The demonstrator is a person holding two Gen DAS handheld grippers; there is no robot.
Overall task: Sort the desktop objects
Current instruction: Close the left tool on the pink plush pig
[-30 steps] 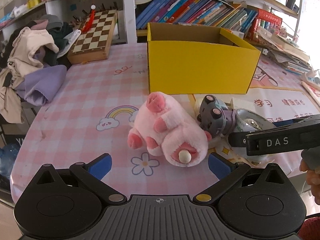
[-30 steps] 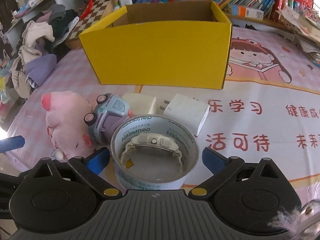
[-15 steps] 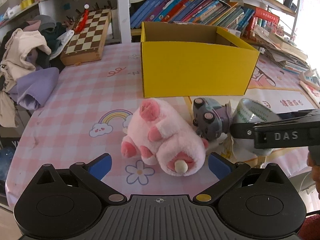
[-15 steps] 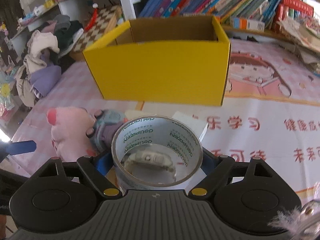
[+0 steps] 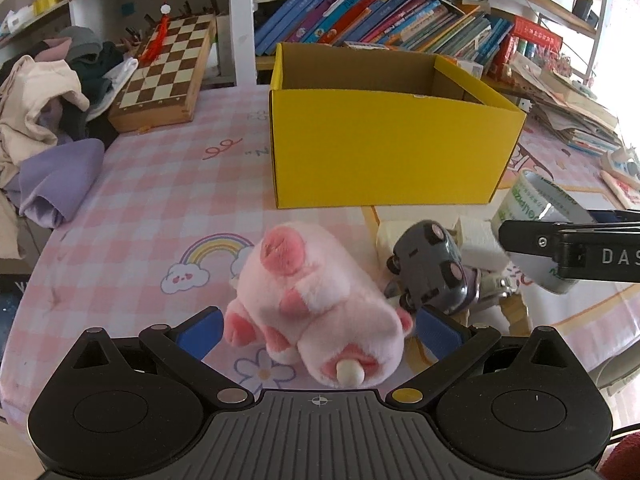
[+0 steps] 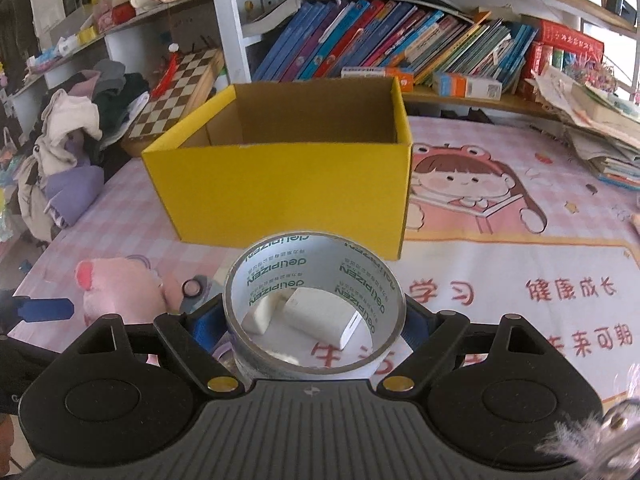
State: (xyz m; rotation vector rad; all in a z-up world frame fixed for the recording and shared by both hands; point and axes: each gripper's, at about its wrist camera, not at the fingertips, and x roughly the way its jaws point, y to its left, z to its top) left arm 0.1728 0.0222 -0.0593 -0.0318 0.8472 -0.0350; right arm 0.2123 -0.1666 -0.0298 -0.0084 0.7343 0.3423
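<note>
Yellow box (image 6: 280, 184) sits open-topped in the middle of the pink checked tablecloth (image 5: 152, 200), its inside showing bare cardboard as far as these views reach, and it looks like the place everything is headed. Just in front of it lies the pink plush pig (image 5: 316, 304), on its side, straddled by the left gripper (image 5: 318, 330), whose blue pads stand wide on either flank and press nothing. Beside the pig, touching it, a grey toy car (image 5: 430, 268) is tipped up on end. Next down, the tape roll (image 6: 316, 300): the right gripper (image 6: 316, 326) is clenched on it, pads against its outer wall on both sides, and the roll is clear of the table, with two white blocks (image 6: 320, 314) visible through its hole. Its jaws have just been closing, with the roll between them. The step in hand, I'd say, is carrying the tape to the box. Next move calls for lifting it over the near wall, then letting go inside.
</note>
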